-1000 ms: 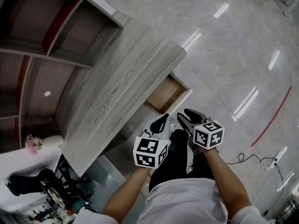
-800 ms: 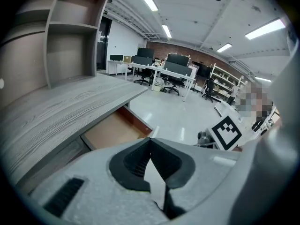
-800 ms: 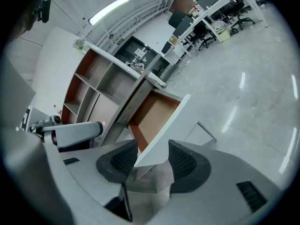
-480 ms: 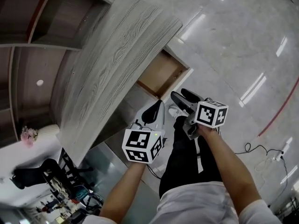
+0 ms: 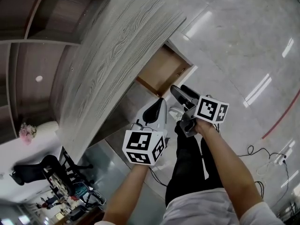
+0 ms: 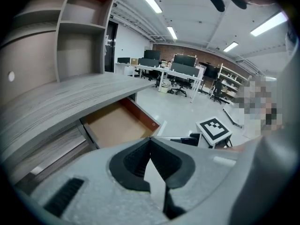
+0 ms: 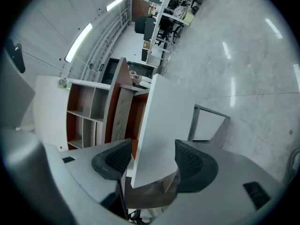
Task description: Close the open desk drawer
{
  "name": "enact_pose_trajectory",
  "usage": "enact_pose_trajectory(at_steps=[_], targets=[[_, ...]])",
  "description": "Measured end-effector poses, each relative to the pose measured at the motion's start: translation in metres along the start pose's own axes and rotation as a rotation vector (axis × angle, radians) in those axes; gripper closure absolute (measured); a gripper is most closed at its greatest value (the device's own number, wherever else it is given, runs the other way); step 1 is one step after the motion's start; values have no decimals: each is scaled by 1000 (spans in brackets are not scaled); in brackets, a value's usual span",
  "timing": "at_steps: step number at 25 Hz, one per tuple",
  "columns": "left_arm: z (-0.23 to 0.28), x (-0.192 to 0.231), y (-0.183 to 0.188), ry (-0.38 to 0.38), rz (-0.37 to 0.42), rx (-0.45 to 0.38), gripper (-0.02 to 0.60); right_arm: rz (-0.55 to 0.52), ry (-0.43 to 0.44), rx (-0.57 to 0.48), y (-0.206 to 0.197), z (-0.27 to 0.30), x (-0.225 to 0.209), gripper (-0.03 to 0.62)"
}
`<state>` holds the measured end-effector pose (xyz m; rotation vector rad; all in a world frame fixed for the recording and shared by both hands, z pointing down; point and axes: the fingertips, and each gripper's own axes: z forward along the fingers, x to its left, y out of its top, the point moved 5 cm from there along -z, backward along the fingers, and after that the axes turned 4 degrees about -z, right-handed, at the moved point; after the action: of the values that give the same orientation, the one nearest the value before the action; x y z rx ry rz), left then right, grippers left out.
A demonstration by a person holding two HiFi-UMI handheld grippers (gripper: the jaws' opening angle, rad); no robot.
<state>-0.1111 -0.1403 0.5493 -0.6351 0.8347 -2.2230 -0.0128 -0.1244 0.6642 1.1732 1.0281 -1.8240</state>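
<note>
The open desk drawer [image 5: 164,69] sticks out from under the grey wood desk top [image 5: 117,55], its brown inside empty. In the left gripper view the drawer [image 6: 119,123] lies just ahead and below. My left gripper [image 5: 157,108] hangs short of it, shut with nothing in it [image 6: 151,142]. My right gripper [image 5: 180,90] is close to the drawer's white front [image 5: 183,81]. Its jaws are opening. In the right gripper view the white front [image 7: 164,121] shows through the gap of the right gripper [image 7: 152,158], and the pads do not touch it.
A shelf unit [image 5: 28,13] stands behind the desk. The person's legs in black trousers [image 5: 187,168] are below the grippers. A cable [image 5: 262,153] lies on the glossy floor at right. An office chair [image 5: 42,170] is at lower left.
Both grippers have sunk towards the drawer. The right gripper has rolled and its jaws have spread apart. The drawer has not moved.
</note>
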Motion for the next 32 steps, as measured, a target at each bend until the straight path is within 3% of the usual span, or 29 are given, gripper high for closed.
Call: enact_pose_trajectory(at_steps=[6,11,24,32], targets=[[0,5,-1,21,-5,-1,578,70,51,-4,0,11,2,349],[1,10,2,13,7,1,578,32,29,8,-3,9,3,406],[-10,8,23,3,12,-44,578,24,59,-35,2,2,31,410],[-9,2,26,-7,19,-56,578,-35,92,-36,8,3,49,410]])
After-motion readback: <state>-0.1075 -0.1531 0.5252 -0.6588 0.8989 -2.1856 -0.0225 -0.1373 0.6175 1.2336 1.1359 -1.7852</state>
